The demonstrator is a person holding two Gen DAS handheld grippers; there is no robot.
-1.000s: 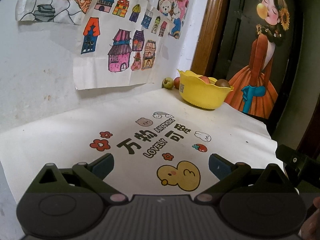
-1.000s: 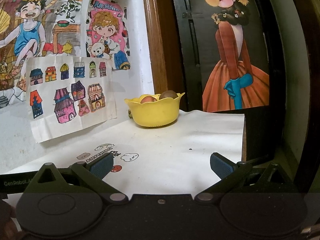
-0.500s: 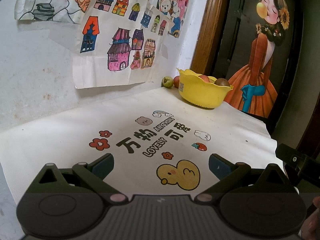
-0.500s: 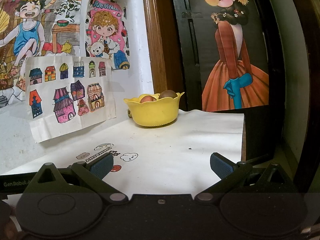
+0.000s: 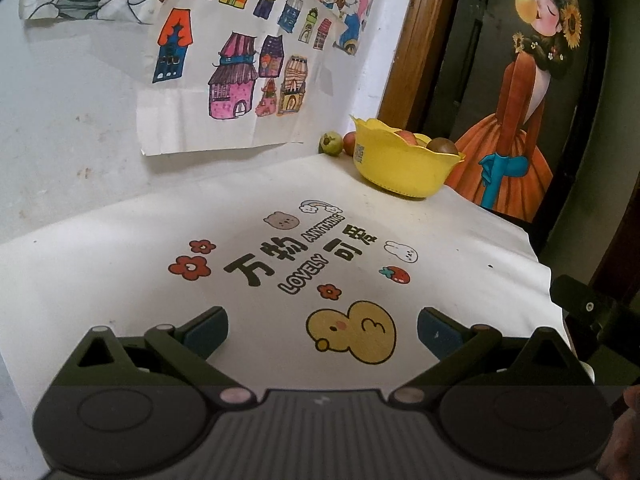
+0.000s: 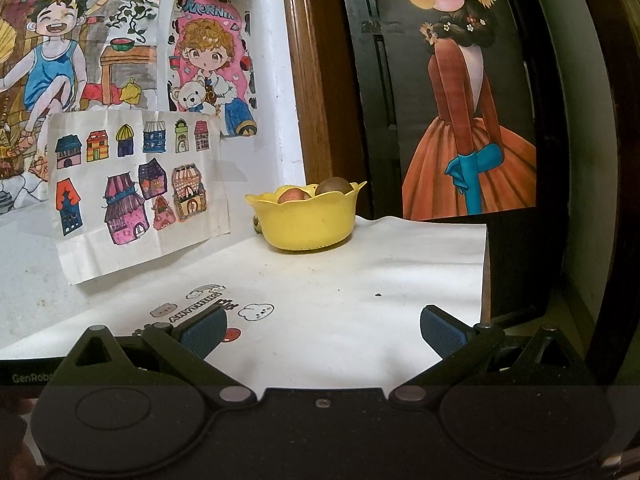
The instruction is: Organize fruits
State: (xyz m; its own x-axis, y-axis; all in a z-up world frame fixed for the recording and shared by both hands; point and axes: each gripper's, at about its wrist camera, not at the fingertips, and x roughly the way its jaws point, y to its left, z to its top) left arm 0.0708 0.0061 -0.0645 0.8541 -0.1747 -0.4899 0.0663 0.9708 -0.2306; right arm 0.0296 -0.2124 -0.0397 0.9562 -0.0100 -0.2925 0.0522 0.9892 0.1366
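Both grippers, left and right, gape wide and empty; best approach: reach the green fruit behind the yellow bowl at the table's far corner.

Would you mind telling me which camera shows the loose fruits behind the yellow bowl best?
The left wrist view: a green fruit and a red fruit sit in the corner beside the yellow bowl. In the right wrist view the bowl hides them, leaving only a sliver at its left edge.
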